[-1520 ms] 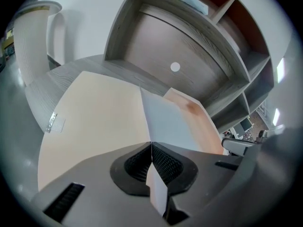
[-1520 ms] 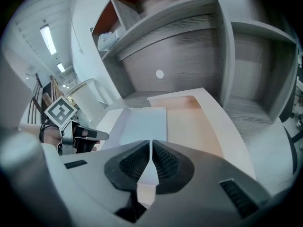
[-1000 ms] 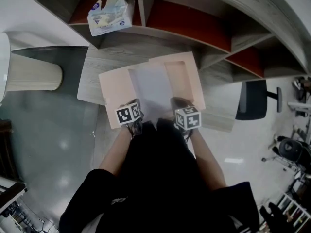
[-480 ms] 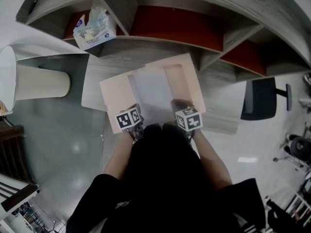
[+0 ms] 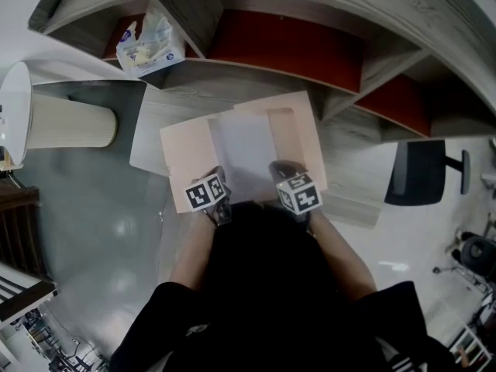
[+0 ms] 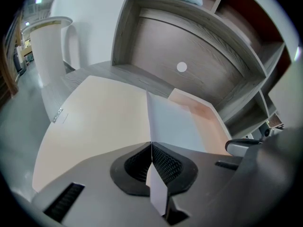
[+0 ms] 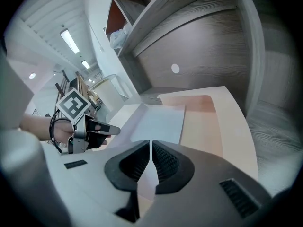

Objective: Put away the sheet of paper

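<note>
Grey desk, open pink folder: sheet of paper over it, near edge clamped in left gripper, right gripper.

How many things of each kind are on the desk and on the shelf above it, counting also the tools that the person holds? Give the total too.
Hand-held grippers: 2, the left hand-held gripper and the right hand-held gripper
Sheet of paper: 1
Open pink folder: 1
Tissue pack: 1
Total: 5
</note>
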Motion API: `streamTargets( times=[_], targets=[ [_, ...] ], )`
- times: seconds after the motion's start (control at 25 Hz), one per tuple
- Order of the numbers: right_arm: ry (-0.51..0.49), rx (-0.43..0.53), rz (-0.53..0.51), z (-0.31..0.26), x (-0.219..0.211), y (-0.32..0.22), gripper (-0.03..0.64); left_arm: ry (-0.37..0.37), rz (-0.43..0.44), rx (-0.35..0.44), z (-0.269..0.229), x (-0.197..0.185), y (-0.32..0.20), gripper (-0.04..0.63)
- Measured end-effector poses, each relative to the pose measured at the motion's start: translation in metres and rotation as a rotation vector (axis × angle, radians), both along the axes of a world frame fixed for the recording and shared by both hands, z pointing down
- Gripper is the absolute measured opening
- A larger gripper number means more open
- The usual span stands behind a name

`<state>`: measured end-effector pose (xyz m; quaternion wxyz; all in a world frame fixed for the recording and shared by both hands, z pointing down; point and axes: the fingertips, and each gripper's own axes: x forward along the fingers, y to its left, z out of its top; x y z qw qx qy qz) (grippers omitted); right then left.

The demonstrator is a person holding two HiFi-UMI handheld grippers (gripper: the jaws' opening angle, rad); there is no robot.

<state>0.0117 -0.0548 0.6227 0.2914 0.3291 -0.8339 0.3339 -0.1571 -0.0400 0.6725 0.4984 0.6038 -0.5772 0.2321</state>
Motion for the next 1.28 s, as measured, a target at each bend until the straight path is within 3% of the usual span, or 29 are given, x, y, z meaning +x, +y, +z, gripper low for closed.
streamTargets(
  times=[0.28,1.28],
  targets=[
    [0.015,-0.009,-0.042,0.001,0.005,0.002,0.032,0.006,-0.044,0.001,0.002,-0.001,0.0,0.046],
    [0.008,-0.015,-0.058,0.003,0.011,-0.008,0.032,0.018,-0.025,-0.008,0.006,0.02,-0.009,0.046]
  ],
)
